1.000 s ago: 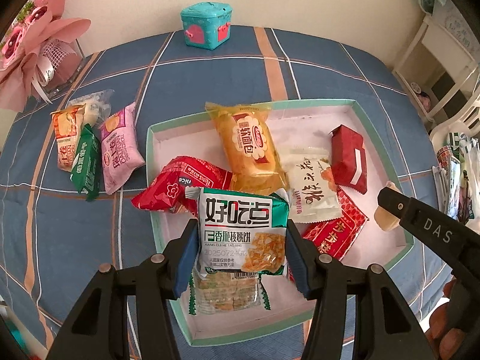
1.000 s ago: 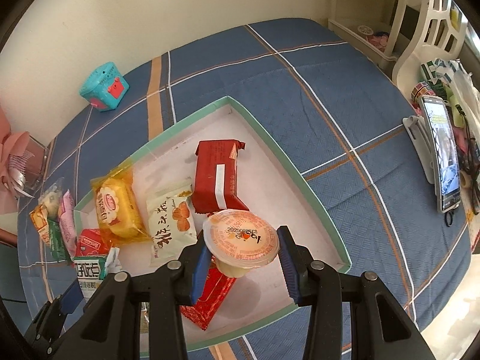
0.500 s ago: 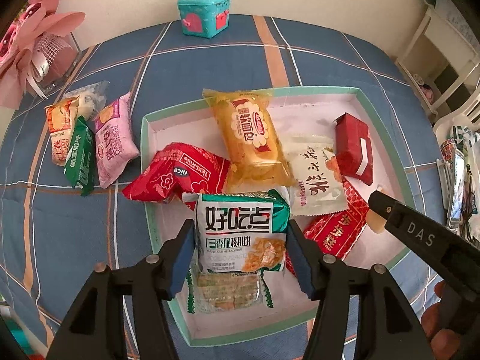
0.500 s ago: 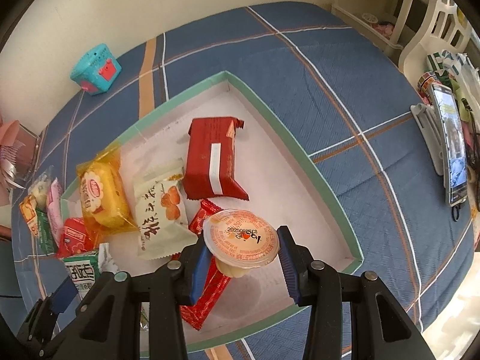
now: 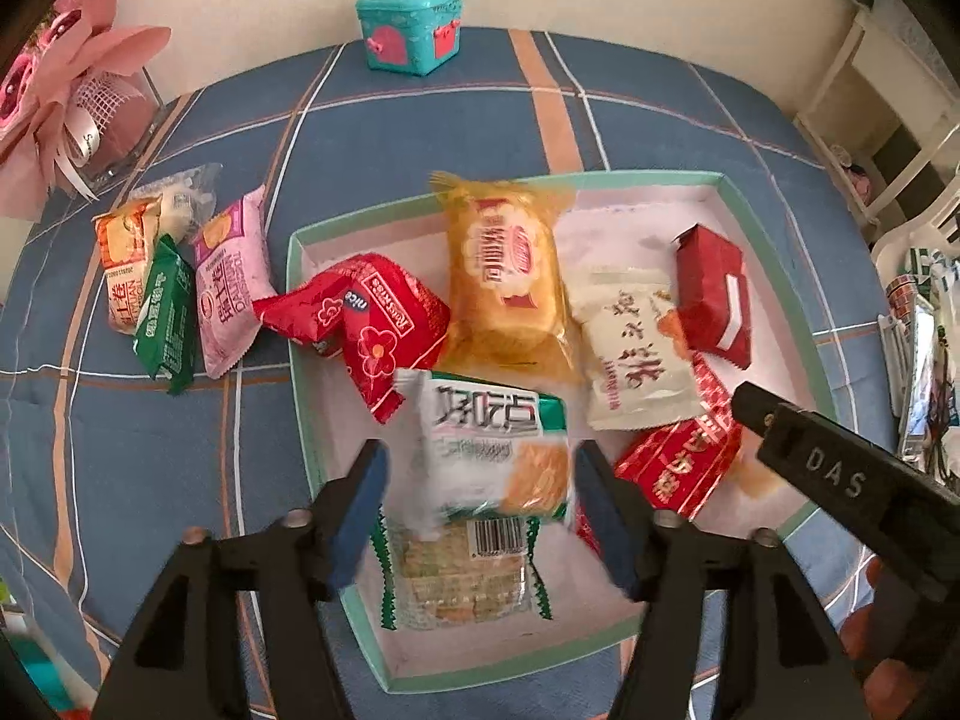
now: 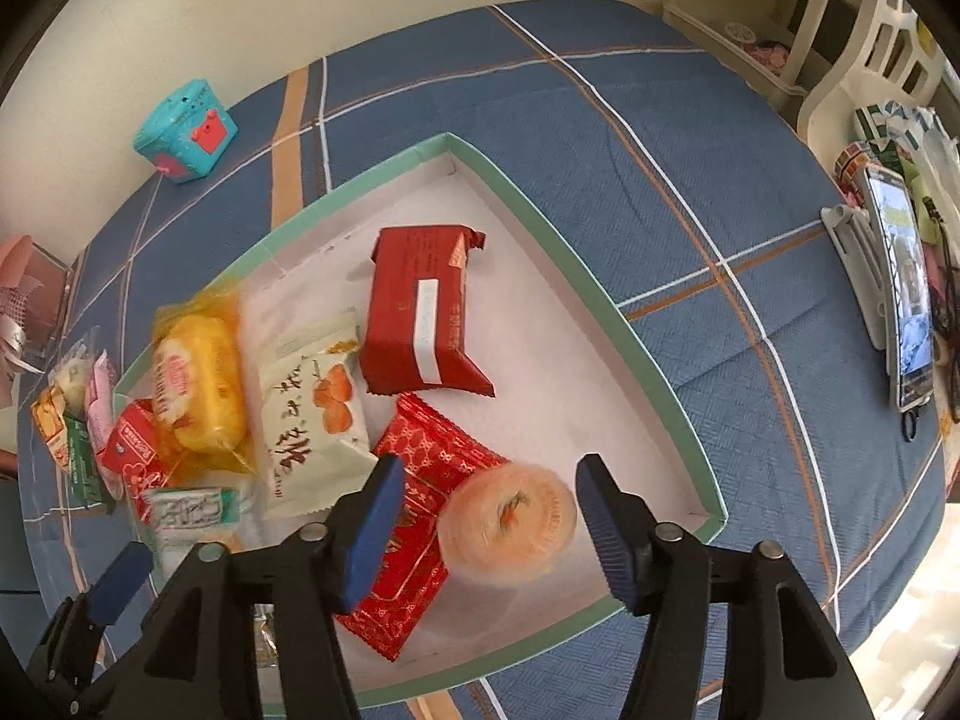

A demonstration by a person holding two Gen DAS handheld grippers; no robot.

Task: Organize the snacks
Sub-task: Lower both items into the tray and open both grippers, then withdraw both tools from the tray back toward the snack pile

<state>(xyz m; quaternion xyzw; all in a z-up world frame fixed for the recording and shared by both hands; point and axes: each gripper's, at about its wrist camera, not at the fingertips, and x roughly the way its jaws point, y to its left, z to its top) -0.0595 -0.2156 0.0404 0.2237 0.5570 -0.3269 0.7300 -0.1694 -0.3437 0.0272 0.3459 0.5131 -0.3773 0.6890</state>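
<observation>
**Both grippers let go over the snack tray**

The left gripper has just been opening: its blue pads stand clear on either side of the white-and-green biscuit packet, which is blurred and sits between them over the near part of the shallow, mint-rimmed white cardboard tray. The right gripper has also just been opening; the round orange jelly cup, blurred, sits between its parted pads without touching them, partly on a red foil packet in the tray's near corner. A yellow bread bag, a cream packet and a dark red wrapped block lie in the tray. A pink packet, a green one and an orange one lie on the blue checked cloth just beside the tray's left rim.
</observation>
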